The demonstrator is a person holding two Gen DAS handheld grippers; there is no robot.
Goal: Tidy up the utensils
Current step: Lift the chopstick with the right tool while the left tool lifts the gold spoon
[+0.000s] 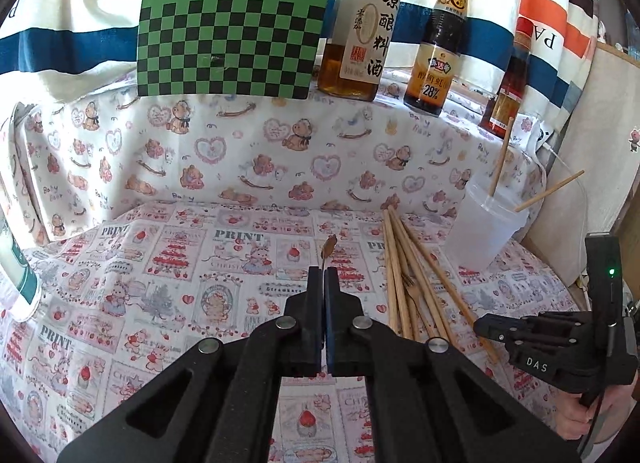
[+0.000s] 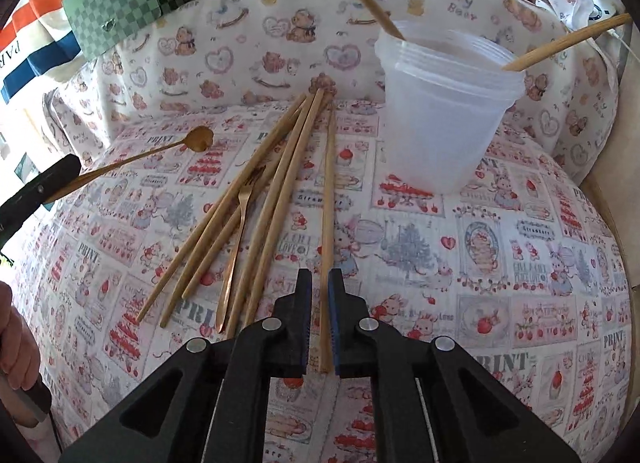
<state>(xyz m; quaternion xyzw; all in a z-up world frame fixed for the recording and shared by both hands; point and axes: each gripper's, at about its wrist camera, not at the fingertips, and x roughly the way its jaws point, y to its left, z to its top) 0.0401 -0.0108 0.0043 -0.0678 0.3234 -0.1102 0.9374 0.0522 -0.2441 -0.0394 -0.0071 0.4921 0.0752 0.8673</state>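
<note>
My left gripper (image 1: 324, 271) is shut on a gold spoon (image 1: 329, 245), held above the cloth; the spoon also shows in the right wrist view (image 2: 199, 139), sticking out from the left gripper's fingers (image 2: 44, 183). My right gripper (image 2: 320, 277) is around one wooden chopstick (image 2: 328, 199), which lies between its jaws near the right pad; a small gap remains. Several wooden chopsticks (image 2: 256, 199) and a gold fork (image 2: 240, 215) lie in a pile on the cloth. A stack of clear plastic cups (image 2: 448, 111) holds two chopsticks (image 2: 560, 43).
Sauce bottles (image 1: 438, 43) and a green checkered board (image 1: 232, 31) stand at the back on a raised, cloth-covered ledge. A white and green container (image 1: 20, 275) is at the left edge. The right gripper's body (image 1: 560, 347) sits right of the chopstick pile.
</note>
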